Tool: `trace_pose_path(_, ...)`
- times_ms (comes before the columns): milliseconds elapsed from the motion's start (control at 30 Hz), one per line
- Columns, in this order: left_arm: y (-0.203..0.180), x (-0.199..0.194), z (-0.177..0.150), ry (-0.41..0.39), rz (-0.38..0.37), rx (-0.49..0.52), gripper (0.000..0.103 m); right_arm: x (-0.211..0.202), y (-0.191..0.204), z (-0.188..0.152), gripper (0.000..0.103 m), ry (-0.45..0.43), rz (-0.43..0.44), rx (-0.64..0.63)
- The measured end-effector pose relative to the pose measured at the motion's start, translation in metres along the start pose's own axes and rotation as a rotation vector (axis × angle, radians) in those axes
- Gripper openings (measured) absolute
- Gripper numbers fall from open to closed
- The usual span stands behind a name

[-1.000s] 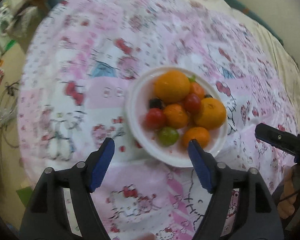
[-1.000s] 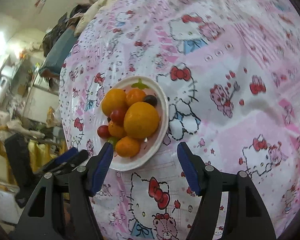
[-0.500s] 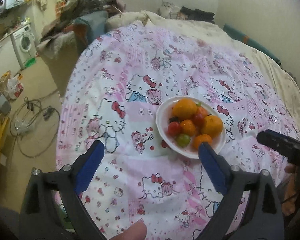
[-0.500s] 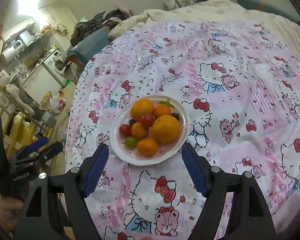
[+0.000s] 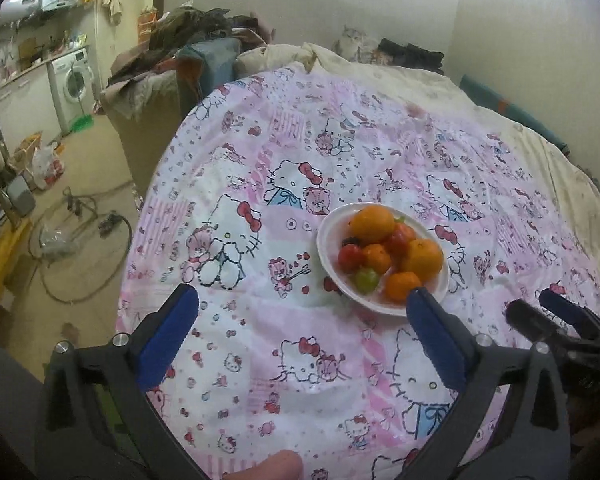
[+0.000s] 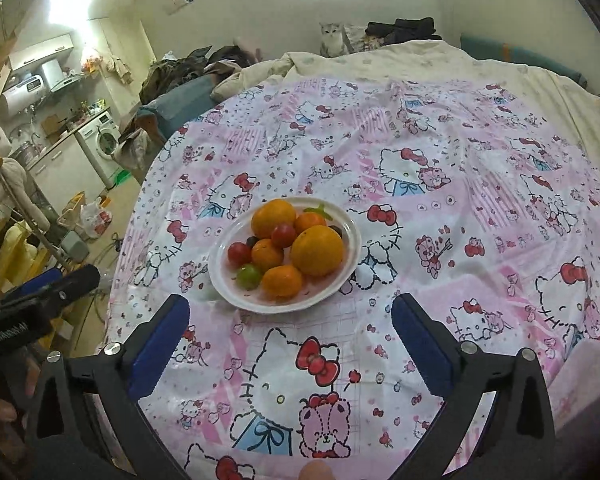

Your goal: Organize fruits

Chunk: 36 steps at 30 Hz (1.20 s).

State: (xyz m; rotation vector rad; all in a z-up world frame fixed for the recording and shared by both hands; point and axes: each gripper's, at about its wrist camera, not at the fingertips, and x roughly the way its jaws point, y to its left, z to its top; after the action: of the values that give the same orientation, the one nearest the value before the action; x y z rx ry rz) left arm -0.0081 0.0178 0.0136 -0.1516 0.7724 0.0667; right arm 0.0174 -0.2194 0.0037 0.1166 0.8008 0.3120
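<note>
A white plate [image 5: 323,240] [image 6: 220,258] sits on the pink cartoon-cat bedsheet [image 5: 284,152] [image 6: 440,152]. It is heaped with fruit: two big oranges [image 5: 372,224] [image 6: 317,251], smaller tangerines [image 6: 282,280], red tomatoes [image 5: 350,258] [image 6: 239,253], a green one [image 5: 366,279] [image 6: 248,276] and a dark grape. My left gripper [image 5: 300,304] hovers short of the plate, its jaws opening with nothing between them. My right gripper [image 6: 290,308] hangs just before the plate's near rim, also opening and holding nothing. Each gripper shows at the edge of the other's view.
The sheet drops off to the floor on the left, where cables [image 5: 80,240] and bags lie. A cat [image 5: 352,42] [image 6: 331,38] sits by the far wall. A cream blanket [image 6: 420,60] covers the far bed. A washing machine [image 5: 74,80] and a cluttered sofa [image 5: 172,64] stand beyond.
Both grippers have drawn back and upward from the plate, which now looks smaller and farther. Both pairs of jaws have spread wider. The views tilted up and now show the room.
</note>
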Motion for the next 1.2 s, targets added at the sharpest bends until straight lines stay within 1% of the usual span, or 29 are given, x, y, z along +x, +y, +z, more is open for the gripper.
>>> trace_pose_path(67,-0.002,0.001,0.001,-0.013,0.021,0.013,0.103,0.003,0.002,0.002,0.103,-0.016,-0.027,-0.020)
trace_pose_path(167,-0.002,0.003,0.001,-0.017,0.034,0.013,0.102,0.008,-0.001,0.004,0.103,-0.014,-0.029,-0.007)
trace_pose_path(333,-0.004,0.005,-0.002,-0.005,0.029,0.027,0.103,0.007,-0.004,0.004,0.103,-0.020,-0.037,0.006)
trace_pose_path(533,-0.005,0.007,-0.001,0.002,0.025,0.022,0.103,0.006,-0.004,0.004,0.103,-0.022,-0.036,0.003)
trace_pose_path(833,-0.009,0.009,-0.002,0.008,0.018,0.023,0.103,0.008,-0.005,0.004,0.103,-0.010,-0.042,0.008)
trace_pose_path(1200,-0.014,0.008,-0.002,0.007,0.014,0.020,0.103,0.008,-0.001,0.005,0.103,-0.016,-0.045,-0.003)
